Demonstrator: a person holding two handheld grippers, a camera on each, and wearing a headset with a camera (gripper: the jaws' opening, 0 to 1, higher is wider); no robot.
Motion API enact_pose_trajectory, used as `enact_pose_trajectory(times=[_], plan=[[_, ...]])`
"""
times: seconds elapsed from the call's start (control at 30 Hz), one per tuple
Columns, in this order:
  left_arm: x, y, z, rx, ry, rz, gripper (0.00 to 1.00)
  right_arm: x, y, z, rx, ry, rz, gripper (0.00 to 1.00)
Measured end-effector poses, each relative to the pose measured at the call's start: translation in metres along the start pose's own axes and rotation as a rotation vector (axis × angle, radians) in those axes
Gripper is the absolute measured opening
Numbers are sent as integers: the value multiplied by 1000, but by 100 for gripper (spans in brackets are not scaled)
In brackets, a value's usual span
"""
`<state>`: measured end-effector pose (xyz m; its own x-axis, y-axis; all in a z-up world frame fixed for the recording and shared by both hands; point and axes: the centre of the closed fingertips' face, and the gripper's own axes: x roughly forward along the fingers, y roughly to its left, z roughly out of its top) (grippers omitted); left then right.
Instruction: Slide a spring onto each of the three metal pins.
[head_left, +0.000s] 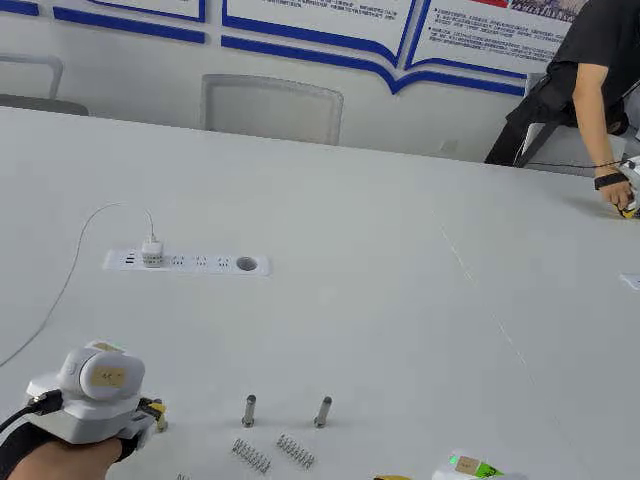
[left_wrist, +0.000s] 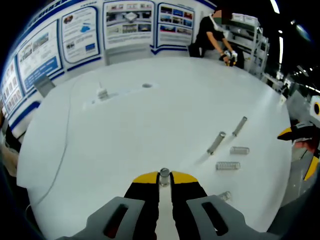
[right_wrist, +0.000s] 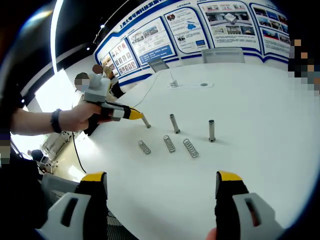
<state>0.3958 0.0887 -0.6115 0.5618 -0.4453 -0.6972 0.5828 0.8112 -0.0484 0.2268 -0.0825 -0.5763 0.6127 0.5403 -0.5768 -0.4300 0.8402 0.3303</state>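
White counter (head_left: 400, 280). Left gripper (left_wrist: 164, 184) clamps one pin (left_wrist: 164, 174); three springs (right_wrist: 169, 143) lie ahead of right gripper's (right_wrist: 161, 178) wide-open fingers, long axes pointing away.

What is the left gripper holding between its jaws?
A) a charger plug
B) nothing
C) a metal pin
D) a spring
C: the left gripper has its jaws shut on a metal pin, while the three springs lie loose on the table.

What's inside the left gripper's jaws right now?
A metal pin, clamped by the left gripper at its yellow tips. The pin's end pokes out in the left gripper view; the shaft below is covered by the jaws.
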Motion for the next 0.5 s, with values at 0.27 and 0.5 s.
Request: enact_pose_trajectory(times=[0.27, 0.5], plan=[[0, -2, 0, 10, 0, 3, 7, 2, 2, -3, -2, 8, 9, 91], [-2, -4, 0, 30, 1, 4, 8, 1, 1, -3, 3, 7, 8, 91]])
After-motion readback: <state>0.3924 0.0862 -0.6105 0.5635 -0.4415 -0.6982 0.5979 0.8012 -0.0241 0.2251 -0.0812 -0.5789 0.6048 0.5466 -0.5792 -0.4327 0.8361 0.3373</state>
